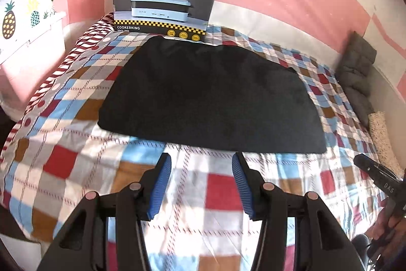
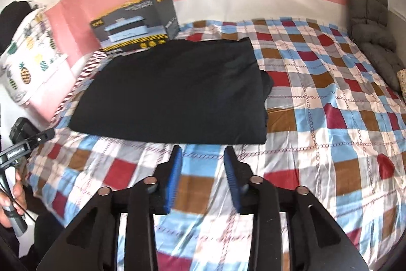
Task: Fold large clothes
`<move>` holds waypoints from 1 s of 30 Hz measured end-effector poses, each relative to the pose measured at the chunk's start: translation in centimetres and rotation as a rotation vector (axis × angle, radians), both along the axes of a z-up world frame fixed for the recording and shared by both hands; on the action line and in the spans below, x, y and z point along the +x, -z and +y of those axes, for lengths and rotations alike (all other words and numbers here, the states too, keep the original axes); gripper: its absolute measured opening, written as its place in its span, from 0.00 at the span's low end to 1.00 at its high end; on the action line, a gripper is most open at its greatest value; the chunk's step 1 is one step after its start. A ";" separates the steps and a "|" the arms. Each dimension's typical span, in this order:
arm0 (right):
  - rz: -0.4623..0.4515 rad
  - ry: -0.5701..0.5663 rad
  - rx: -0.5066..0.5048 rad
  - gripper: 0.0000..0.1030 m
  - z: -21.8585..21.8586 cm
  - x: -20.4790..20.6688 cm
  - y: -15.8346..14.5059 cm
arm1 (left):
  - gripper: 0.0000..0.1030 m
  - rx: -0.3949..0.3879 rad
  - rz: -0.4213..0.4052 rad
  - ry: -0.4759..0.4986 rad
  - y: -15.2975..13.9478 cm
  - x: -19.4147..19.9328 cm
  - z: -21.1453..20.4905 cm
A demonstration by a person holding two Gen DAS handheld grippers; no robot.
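A pineapple-print cloth (image 1: 15, 17) hangs at the far left, beside the pink wall. Next comes a cooker box (image 1: 162, 9) standing at the bed's far edge, touching the back of the black garment (image 1: 208, 98). That garment lies folded flat on the checked bedspread (image 1: 61, 161), toward its left half. In front of it the left gripper (image 1: 201, 161) hovers above the bedspread, its blue fingers (image 1: 162, 182) apart and holding nothing. The right gripper (image 2: 203, 154) hangs just short of the garment's near edge, fingers likewise parted and empty. A grey quilted cushion (image 2: 368, 17) leans against the wall at the far right.
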State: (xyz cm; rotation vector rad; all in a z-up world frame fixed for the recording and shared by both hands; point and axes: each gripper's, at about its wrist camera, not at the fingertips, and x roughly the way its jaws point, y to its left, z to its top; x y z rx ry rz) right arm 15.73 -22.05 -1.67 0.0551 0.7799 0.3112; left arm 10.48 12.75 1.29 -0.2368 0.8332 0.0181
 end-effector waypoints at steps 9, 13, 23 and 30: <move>-0.028 -0.070 -0.019 0.36 1.9 -6.0 -1.2 | 0.52 0.047 0.016 0.022 -1.0 -5.4 -3.5; -0.040 -0.087 -0.042 0.37 2.6 -7.9 -1.4 | 0.55 0.062 0.022 0.029 -1.1 -7.0 -4.3; -0.062 -0.083 -0.071 0.38 2.8 -9.9 -1.9 | 0.55 0.102 0.023 0.018 -1.6 -8.7 -4.9; -0.064 -0.085 -0.077 0.39 2.8 -10.0 -1.9 | 0.55 0.106 0.018 0.026 -1.7 -8.9 -5.2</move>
